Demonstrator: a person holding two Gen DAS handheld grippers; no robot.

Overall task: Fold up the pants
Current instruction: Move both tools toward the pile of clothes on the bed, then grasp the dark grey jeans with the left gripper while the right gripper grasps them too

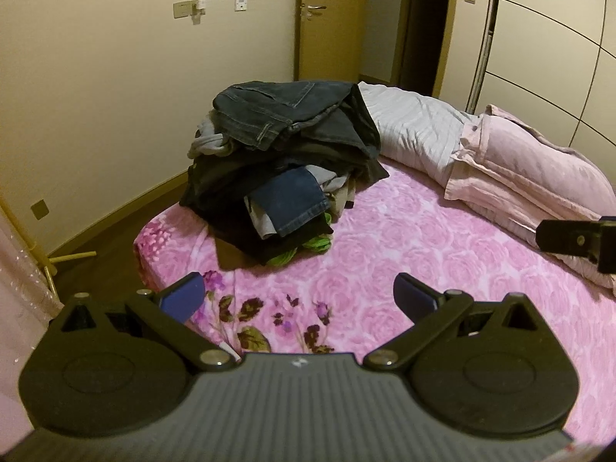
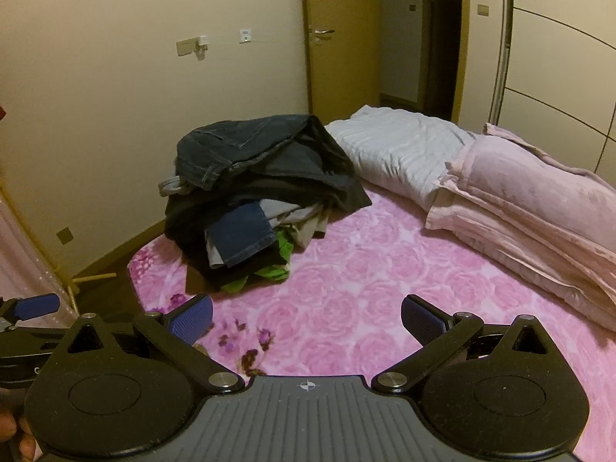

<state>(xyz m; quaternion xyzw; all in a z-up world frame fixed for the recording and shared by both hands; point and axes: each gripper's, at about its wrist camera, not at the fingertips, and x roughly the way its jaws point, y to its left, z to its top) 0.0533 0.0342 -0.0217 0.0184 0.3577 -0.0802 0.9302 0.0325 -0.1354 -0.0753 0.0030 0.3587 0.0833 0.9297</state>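
A heap of pants (image 1: pixel 285 161) lies on the pink rose-patterned bedspread (image 1: pixel 404 246), dark jeans on top, a blue denim leg and some green cloth sticking out low in front. The same pile of pants (image 2: pixel 254 192) appears in the right wrist view, left of centre. My left gripper (image 1: pixel 298 300) hovers open over the near part of the bed, short of the pile, nothing between its blue pads. My right gripper (image 2: pixel 308 319) is likewise open and empty, a little to the right. A black part of the right gripper (image 1: pixel 577 236) shows at the left view's right edge.
A grey striped pillow (image 1: pixel 415 131) and a folded pink quilt (image 1: pixel 531 177) lie at the back right of the bed. The bed's left edge drops to a dark floor (image 1: pixel 115 238) beside a cream wall. A door (image 1: pixel 327 19) and wardrobe panels (image 1: pixel 558 57) stand behind.
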